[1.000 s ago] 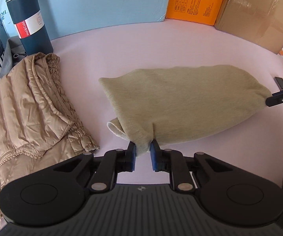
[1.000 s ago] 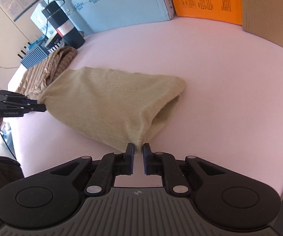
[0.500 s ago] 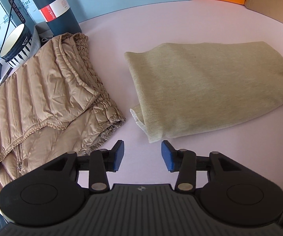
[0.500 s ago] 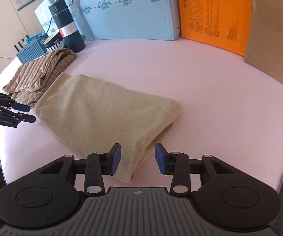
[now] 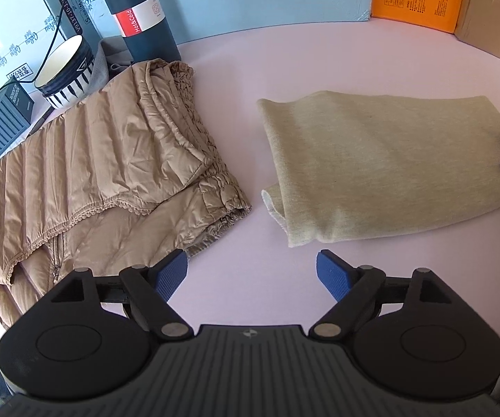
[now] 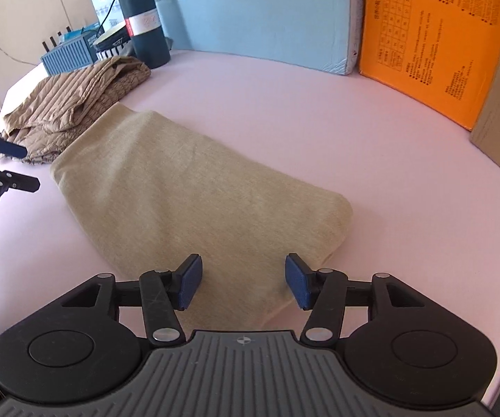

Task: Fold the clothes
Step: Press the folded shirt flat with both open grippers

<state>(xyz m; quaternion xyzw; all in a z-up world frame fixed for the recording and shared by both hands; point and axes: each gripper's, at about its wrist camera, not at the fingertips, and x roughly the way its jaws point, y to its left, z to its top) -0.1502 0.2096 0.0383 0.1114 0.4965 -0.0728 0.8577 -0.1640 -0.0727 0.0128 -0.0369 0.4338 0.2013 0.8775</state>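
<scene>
Your right hand-held gripper (image 6: 243, 283) hangs wide apart over the near end of the folded beige knit garment (image 6: 194, 201) on the pink surface (image 6: 371, 173). A tan quilted jacket (image 6: 72, 111) lies toward its far left corner.

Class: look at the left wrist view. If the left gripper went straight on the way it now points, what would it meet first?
Probably the beige cloth. The open left gripper points across bare pink table toward the cloth's near corner. The tan jacket lies off to its left. Height above the table is unclear.
</scene>
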